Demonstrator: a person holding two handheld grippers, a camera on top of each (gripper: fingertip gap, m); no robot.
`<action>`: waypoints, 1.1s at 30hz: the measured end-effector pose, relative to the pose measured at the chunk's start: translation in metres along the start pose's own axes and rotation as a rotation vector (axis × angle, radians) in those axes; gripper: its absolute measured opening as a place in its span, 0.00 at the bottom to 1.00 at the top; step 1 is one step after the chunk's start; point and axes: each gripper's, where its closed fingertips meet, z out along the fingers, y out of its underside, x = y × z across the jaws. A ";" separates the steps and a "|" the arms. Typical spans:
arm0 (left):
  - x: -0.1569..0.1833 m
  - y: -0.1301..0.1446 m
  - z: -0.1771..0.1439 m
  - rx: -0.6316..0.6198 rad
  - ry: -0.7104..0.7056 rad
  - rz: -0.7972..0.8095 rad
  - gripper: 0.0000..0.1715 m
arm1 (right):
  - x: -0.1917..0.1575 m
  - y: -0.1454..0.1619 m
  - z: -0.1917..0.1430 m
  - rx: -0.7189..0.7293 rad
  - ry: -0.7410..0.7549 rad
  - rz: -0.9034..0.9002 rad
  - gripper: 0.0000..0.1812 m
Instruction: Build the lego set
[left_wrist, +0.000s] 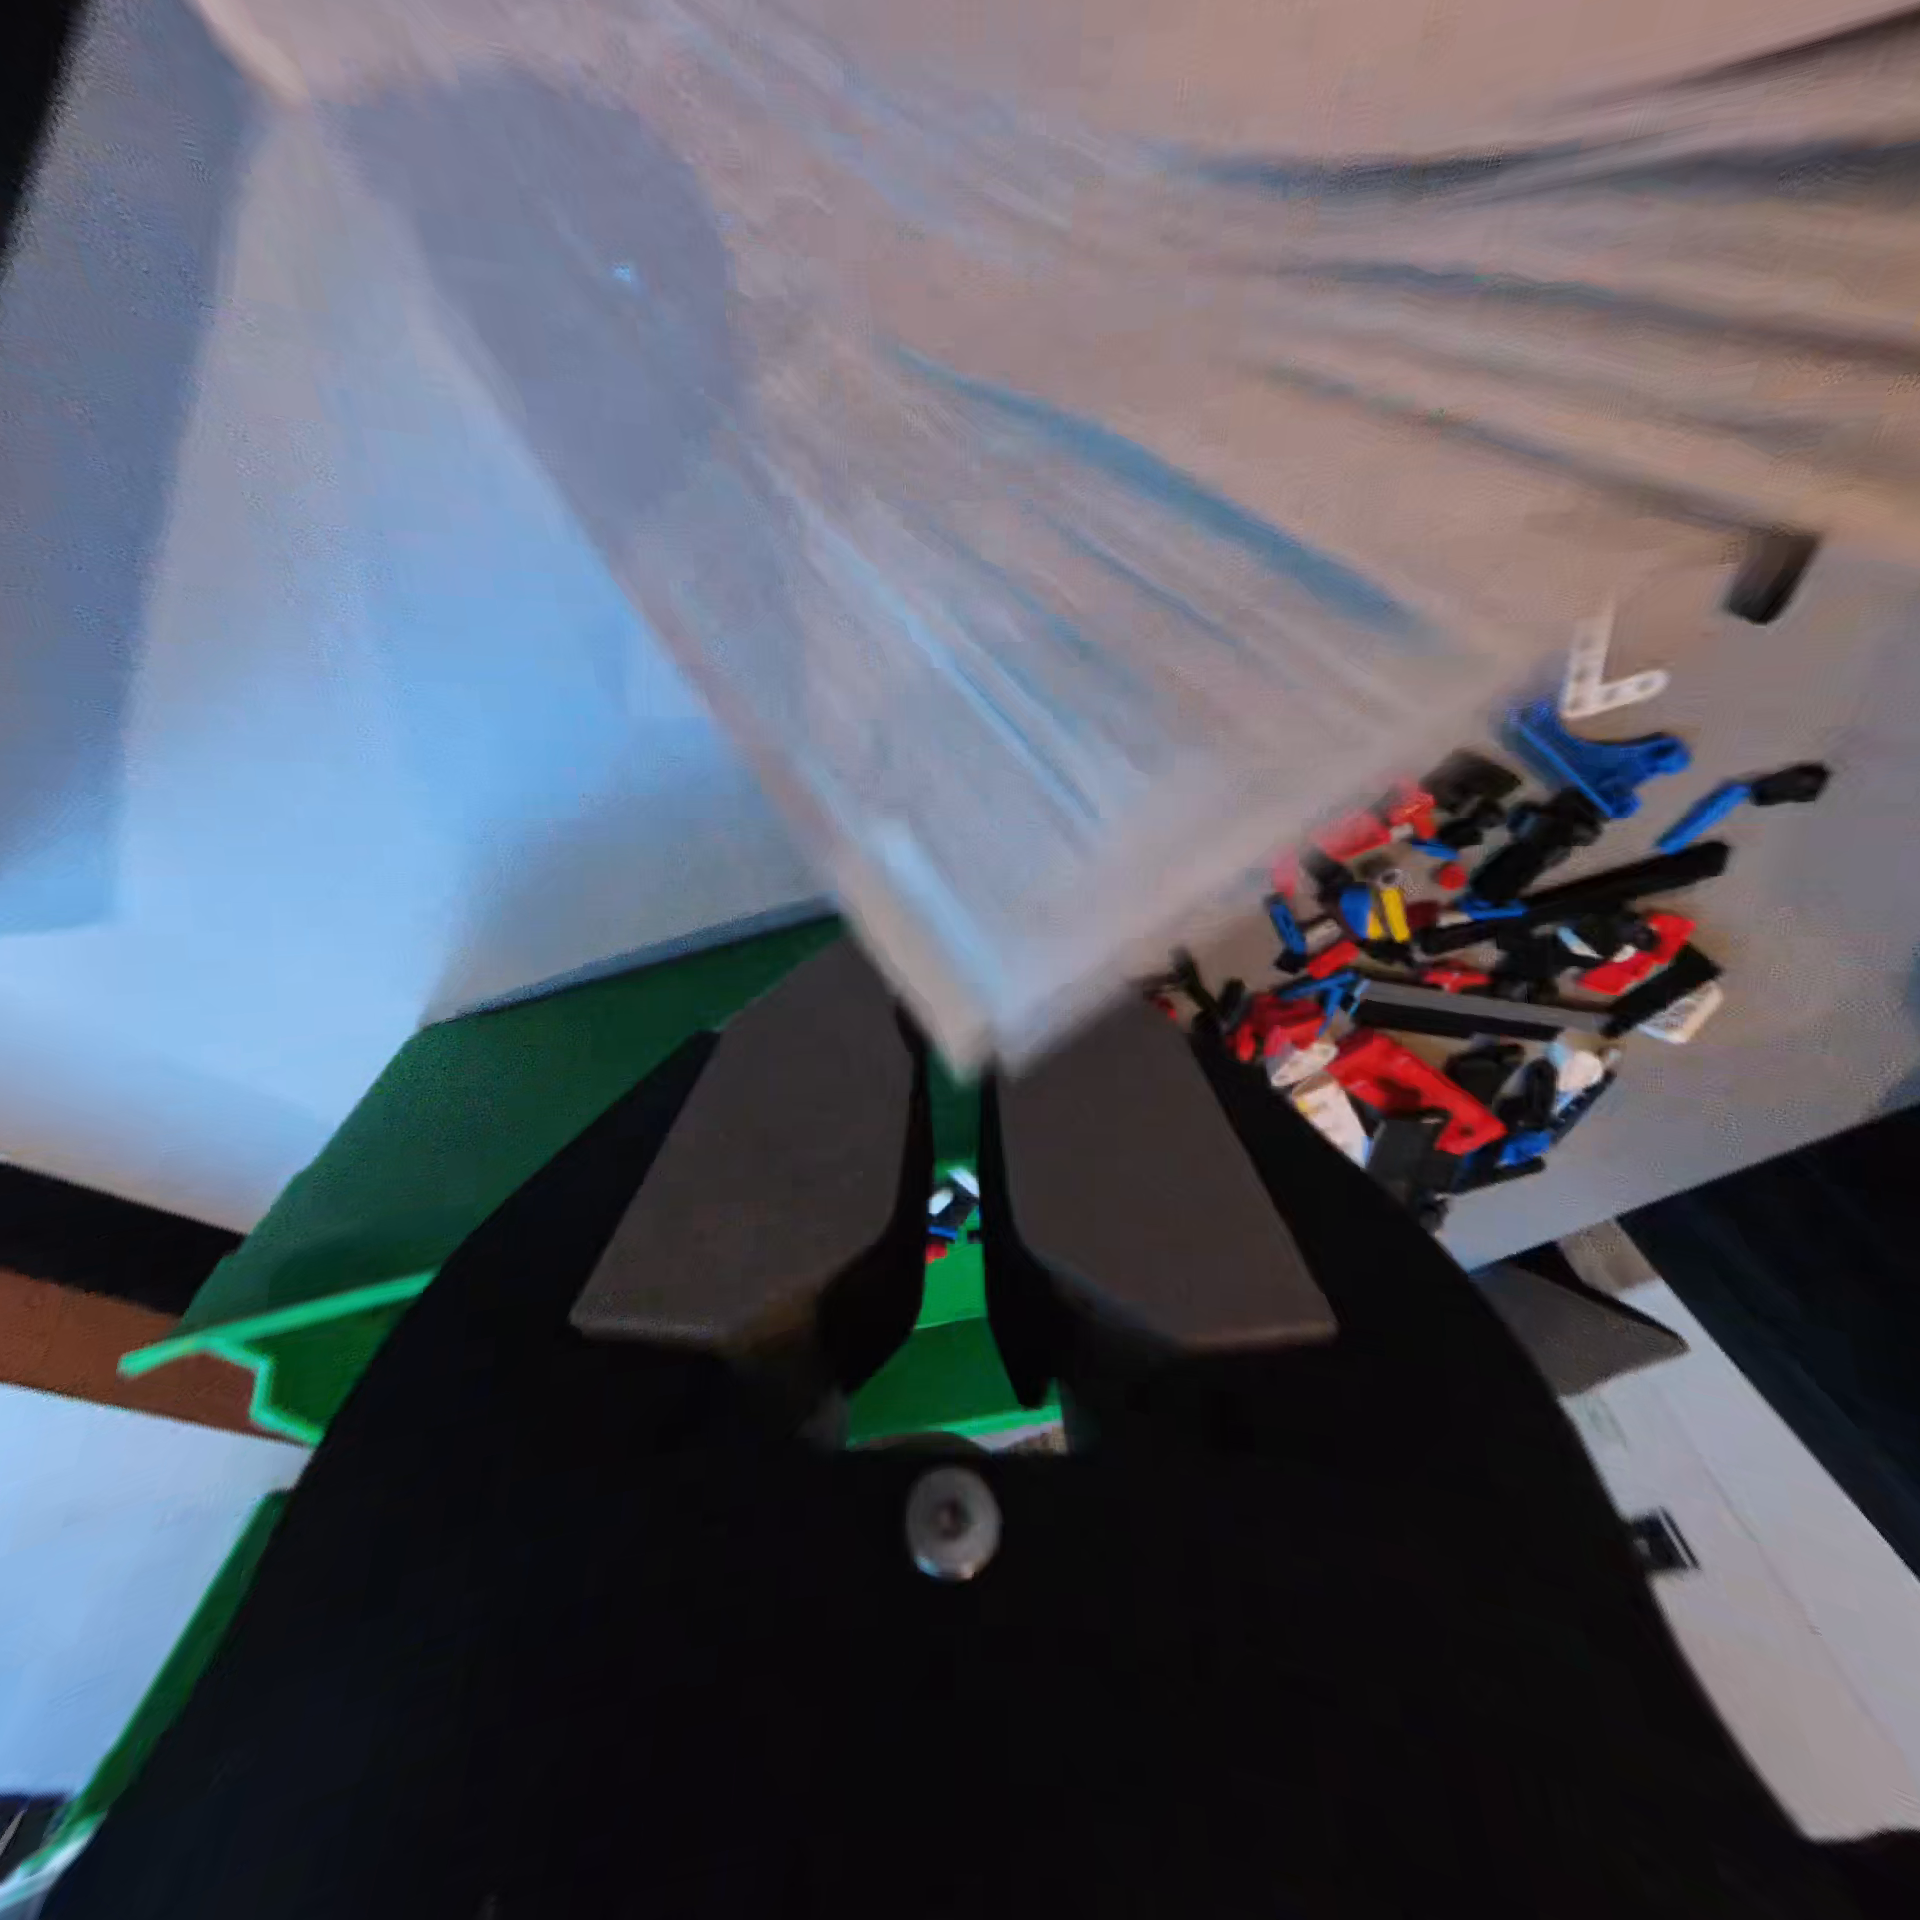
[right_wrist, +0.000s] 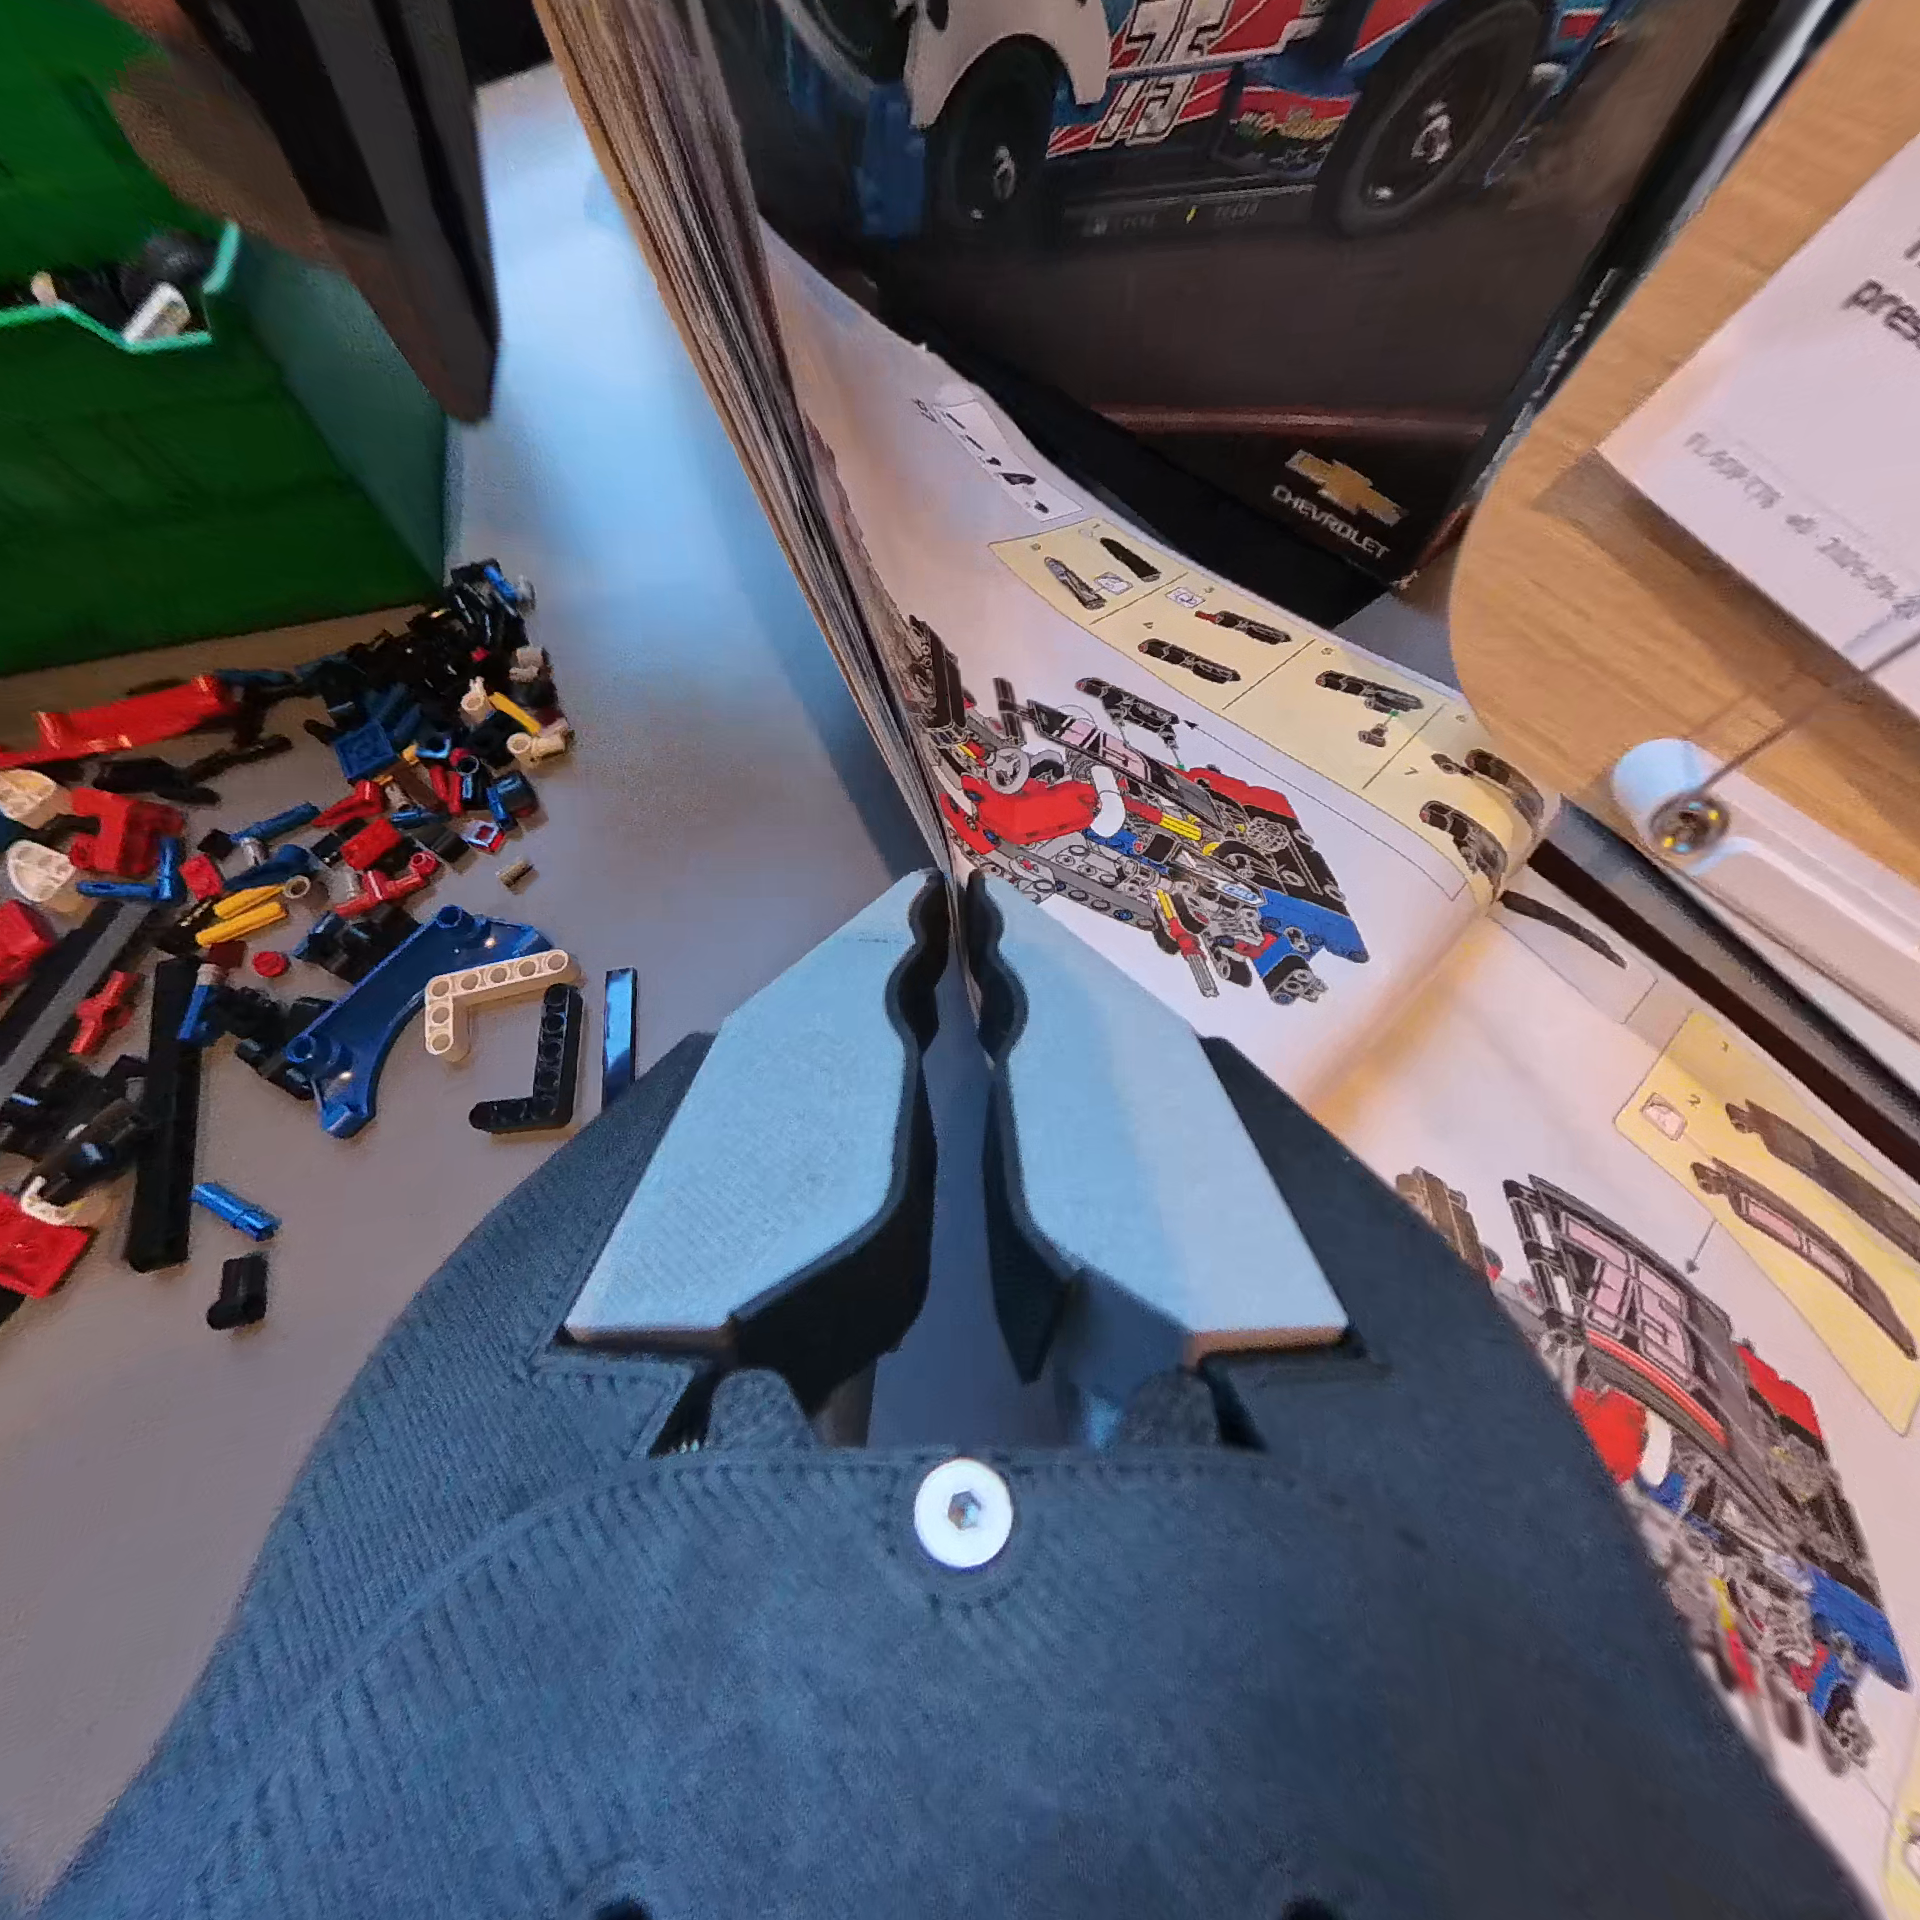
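At the far left of the right wrist view stands a green bin (right_wrist: 208, 488) with a few pieces inside, and just beside it the loose lego pieces (right_wrist: 260, 883) lie scattered on the grey table (right_wrist: 675, 644). Further right, the instruction booklet (right_wrist: 1195, 831) lies open, a thick sheaf of its pages (right_wrist: 727, 312) standing up on edge. The right hand-held gripper (right_wrist: 958, 904) is pressed together on the lower edge of that sheaf. Behind the booklet stands the set's box (right_wrist: 1195, 260), with a wooden board (right_wrist: 1621, 582) at the far right.

The step in hand looks like page turning to find the build step, not assembly. The next move probably calls for carrying the sheaf over and laying it flat without creasing it, then letting go.

The left wrist view shows the left hand-held gripper (left_wrist: 951, 1049) nearly pressed together at a corner of the blurred, lifted pages (left_wrist: 987, 571); whether it actually pinches them I cannot tell. Only the right wrist view shows the printed diagrams and the box; the left adds the pile (left_wrist: 1475, 935) from the other side.
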 end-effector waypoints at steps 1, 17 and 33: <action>0.000 0.002 -0.010 0.042 -0.012 -0.006 0.00 | -0.003 0.000 0.003 -0.013 0.007 -0.025 0.00; 0.055 0.098 -0.043 0.347 -0.209 -0.040 0.00 | -0.060 0.016 0.081 -0.294 0.051 -0.350 0.04; 0.035 0.145 -0.015 0.363 -0.470 -0.177 0.06 | -0.082 0.004 0.093 -0.269 -0.031 -0.405 0.10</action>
